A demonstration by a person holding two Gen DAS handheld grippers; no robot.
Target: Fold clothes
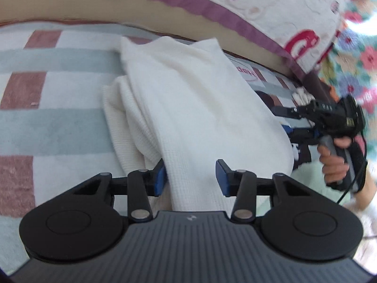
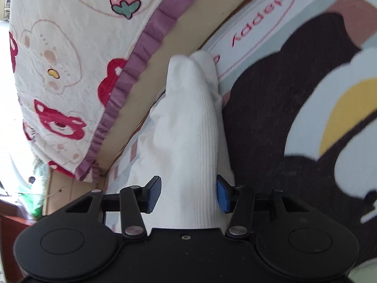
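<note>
A white waffle-knit garment lies partly folded on a checked rug, its far end near the bed. My left gripper is over its near edge. The jaws stand apart, a strip of cloth runs between them, and the left pad rests against a fold without pinching it. My right gripper, held by a hand, reaches in at the garment's right edge. In the right wrist view a ridge of the white garment fills the gap of the right gripper. Its blue pads sit wide at the cloth's sides.
A bed with a beige side and a bear-and-strawberry quilt with a purple frill borders the rug at the back. The rug's dark cartoon patch lies right of the garment. A floral fabric shows far right.
</note>
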